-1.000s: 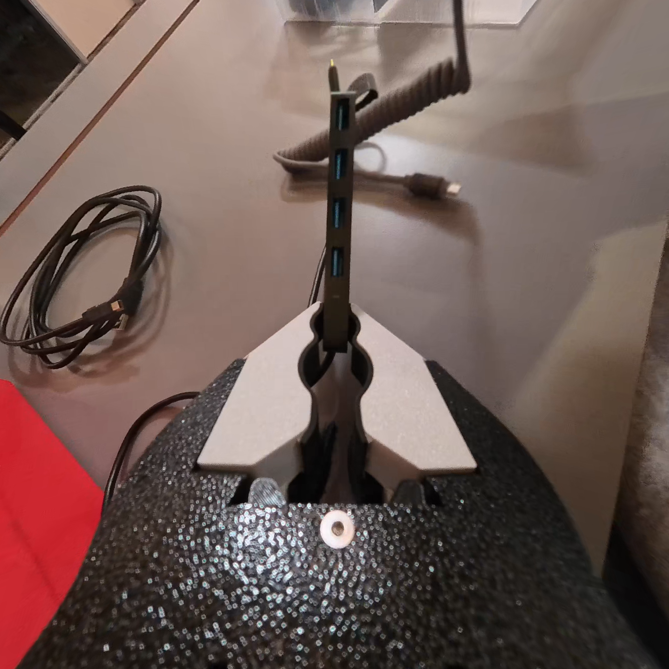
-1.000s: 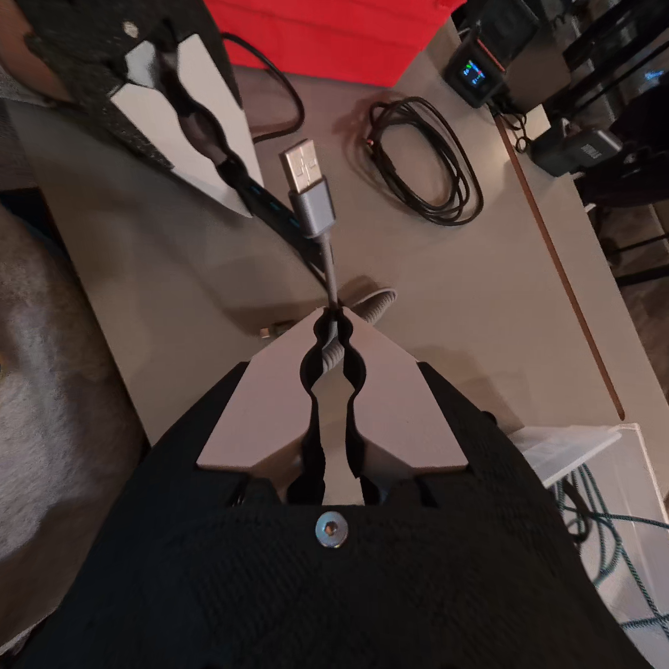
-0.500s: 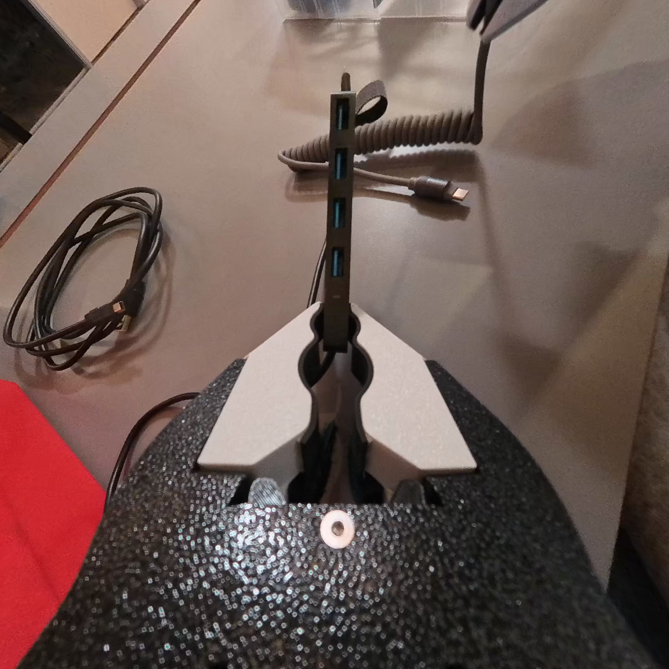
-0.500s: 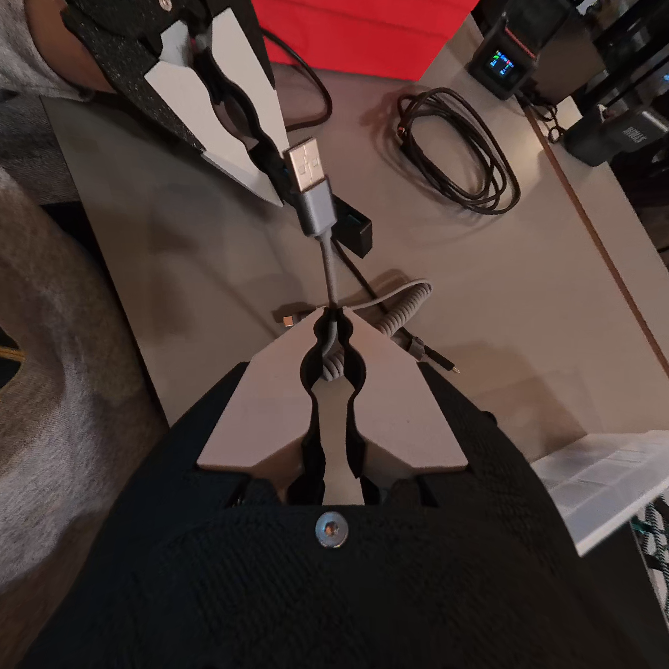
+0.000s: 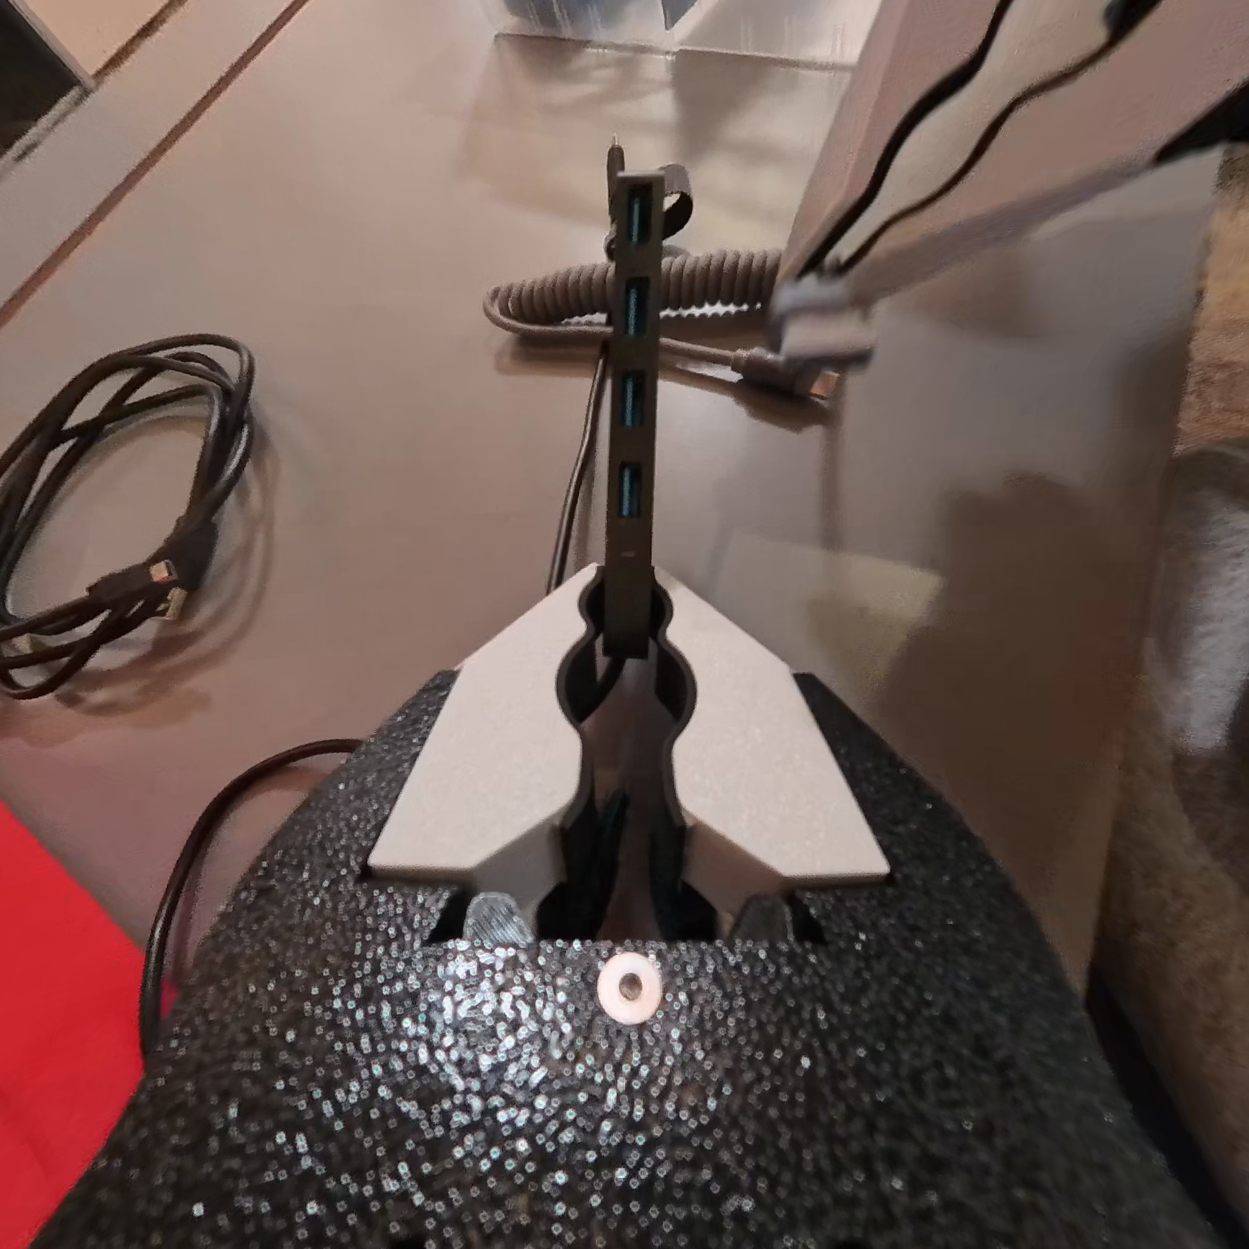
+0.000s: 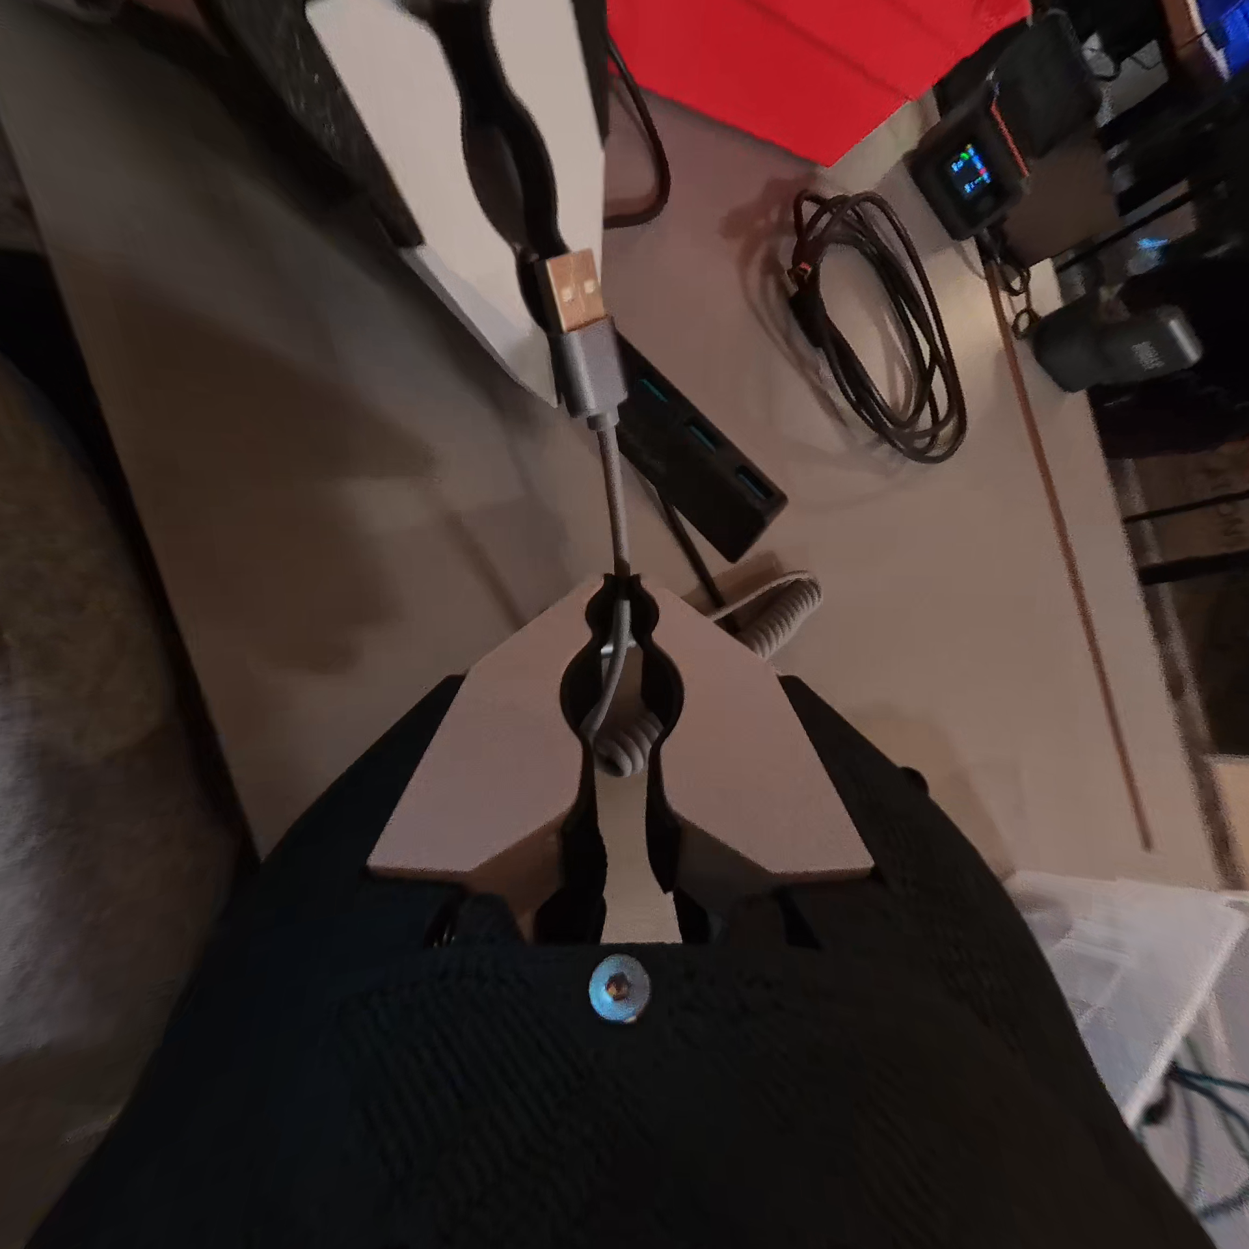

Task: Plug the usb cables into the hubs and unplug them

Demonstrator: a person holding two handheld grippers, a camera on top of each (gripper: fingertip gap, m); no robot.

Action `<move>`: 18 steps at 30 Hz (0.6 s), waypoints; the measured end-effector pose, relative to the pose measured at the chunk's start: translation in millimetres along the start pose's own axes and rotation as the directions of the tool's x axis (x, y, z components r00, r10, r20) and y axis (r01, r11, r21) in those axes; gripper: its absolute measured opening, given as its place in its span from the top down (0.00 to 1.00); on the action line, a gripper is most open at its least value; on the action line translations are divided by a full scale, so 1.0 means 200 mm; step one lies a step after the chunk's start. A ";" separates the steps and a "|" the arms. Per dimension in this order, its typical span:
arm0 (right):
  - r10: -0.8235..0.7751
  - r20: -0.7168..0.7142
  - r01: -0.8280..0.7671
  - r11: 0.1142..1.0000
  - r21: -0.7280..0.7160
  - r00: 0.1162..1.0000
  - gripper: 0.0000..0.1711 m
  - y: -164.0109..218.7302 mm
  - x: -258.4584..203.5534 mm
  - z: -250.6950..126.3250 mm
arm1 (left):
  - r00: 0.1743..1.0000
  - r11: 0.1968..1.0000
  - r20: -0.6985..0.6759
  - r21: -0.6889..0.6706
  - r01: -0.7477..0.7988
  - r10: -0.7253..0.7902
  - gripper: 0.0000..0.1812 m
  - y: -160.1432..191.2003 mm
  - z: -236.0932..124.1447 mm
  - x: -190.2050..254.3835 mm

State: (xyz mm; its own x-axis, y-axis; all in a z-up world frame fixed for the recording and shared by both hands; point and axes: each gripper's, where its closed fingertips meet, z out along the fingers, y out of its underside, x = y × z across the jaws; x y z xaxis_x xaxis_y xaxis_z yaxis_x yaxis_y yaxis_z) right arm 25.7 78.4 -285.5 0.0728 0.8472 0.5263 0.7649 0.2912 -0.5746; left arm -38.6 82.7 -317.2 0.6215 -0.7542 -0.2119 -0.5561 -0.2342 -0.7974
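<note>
Between left tongs (image 5: 627,611), black hub (image 5: 632,378) clamped, right tongs (image 6: 620,588) pinching grey cable (image 6: 611,486), plug (image 6: 574,290) just beside hub.

Surface: smooth grey-beige table (image 5: 378,284) with a thin brown seam line near its far edge.
Left side: looped bundle of thin black cable (image 5: 115,486), lying flat.
Middle: grey coiled cable (image 5: 703,287), stretched sideways on the table.
Near corner: flat red sheet (image 5: 61,960).
Far end: clear plastic tray (image 5: 676,51).
</note>
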 end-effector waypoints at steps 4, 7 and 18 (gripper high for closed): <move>-0.147 -0.063 0.143 0.987 -0.067 0.987 0.99 0.00 -0.02 0.07 | 0.994 0.996 -0.074 -0.012 0.085 -0.085 0.95 0.00 0.00 0.04; -0.234 -0.086 0.225 0.969 -0.105 0.968 0.99 0.01 -0.04 0.11 | 0.983 0.991 -0.128 -0.036 0.129 -0.133 0.95 0.01 0.01 0.07; -0.029 0.076 0.027 0.999 0.026 0.997 0.90 -0.08 -0.14 0.17 | 0.981 0.989 -0.132 -0.066 0.136 -0.144 0.95 0.03 0.02 0.08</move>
State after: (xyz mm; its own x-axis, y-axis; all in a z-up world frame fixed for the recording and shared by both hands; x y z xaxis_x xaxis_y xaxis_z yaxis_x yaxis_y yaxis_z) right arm -10.7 65.6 -311.7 0.0017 0.8700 0.4930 0.7496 0.3252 -0.5765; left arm -30.3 72.3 -328.0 0.6164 -0.7872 -0.0182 -0.5013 -0.3745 -0.7800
